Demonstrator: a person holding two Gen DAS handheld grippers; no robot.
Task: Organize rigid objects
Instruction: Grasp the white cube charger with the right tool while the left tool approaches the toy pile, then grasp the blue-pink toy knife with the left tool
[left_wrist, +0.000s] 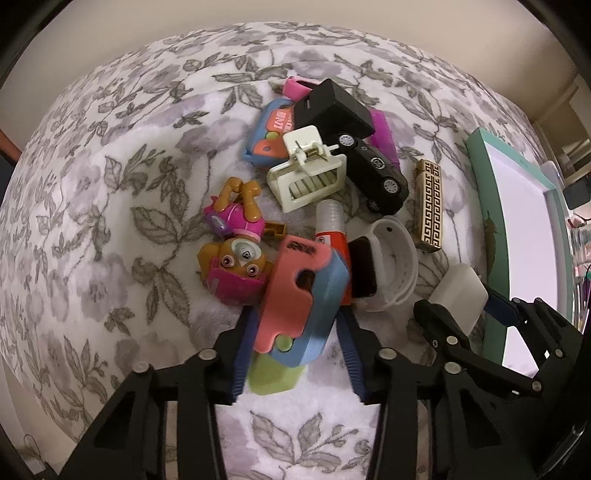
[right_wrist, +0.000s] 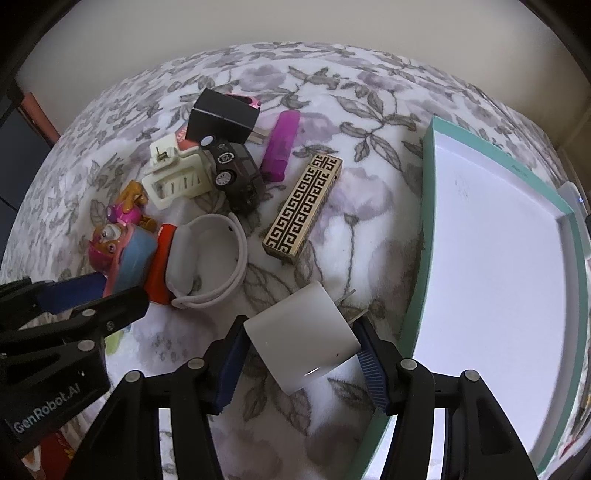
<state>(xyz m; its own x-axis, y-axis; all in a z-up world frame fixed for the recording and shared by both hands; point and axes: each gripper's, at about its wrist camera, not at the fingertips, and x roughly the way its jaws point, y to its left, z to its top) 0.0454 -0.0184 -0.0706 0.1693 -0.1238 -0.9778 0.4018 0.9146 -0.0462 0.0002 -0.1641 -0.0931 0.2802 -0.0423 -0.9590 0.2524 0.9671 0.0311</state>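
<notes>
Currently we are cataloguing a heap of small rigid things on a bed with a floral blanket (right_wrist: 369, 206), beside an open teal box (right_wrist: 424, 229) with a white inside that lies to our right.

Left hand-held gripper (left_wrist: 295, 332): we are clamping its blue pads on a pink-and-blue toy (left_wrist: 303, 291), the pads pressing its two flanks. The toy is tilted, one end resting on the heap near the dog figure (left_wrist: 236, 258). A green thing (left_wrist: 273, 376) is lying under it, mostly covered, so we cannot name it.

Right hand-held gripper (right_wrist: 299, 354): we are grasping a white charger (right_wrist: 303, 332) by its sides, prongs pointing away toward the box. It is sitting just beside the box wall, which suggests the box is the sorting place and this item is next in.

Remaining stock, left loose in the heap because nothing is yet in the box:
- patterned gold bar (right_wrist: 303, 206), lying apart from the rest, between heap and box;
- white strap (right_wrist: 214, 258), looped, touching a red tube (left_wrist: 332, 229);
- black toy car (right_wrist: 236, 173), leaning on a cream hair clip (right_wrist: 177, 177);
- black block (right_wrist: 221, 118), resting on top at the far side;
- purple lighter (right_wrist: 280, 144), beside the car.

Hard to make out: a second pink-and-blue toy (left_wrist: 269, 133) is half buried under the block and clip; a pink piece behind the block is barely showing. The box's far corner is cut off by the frame.
</notes>
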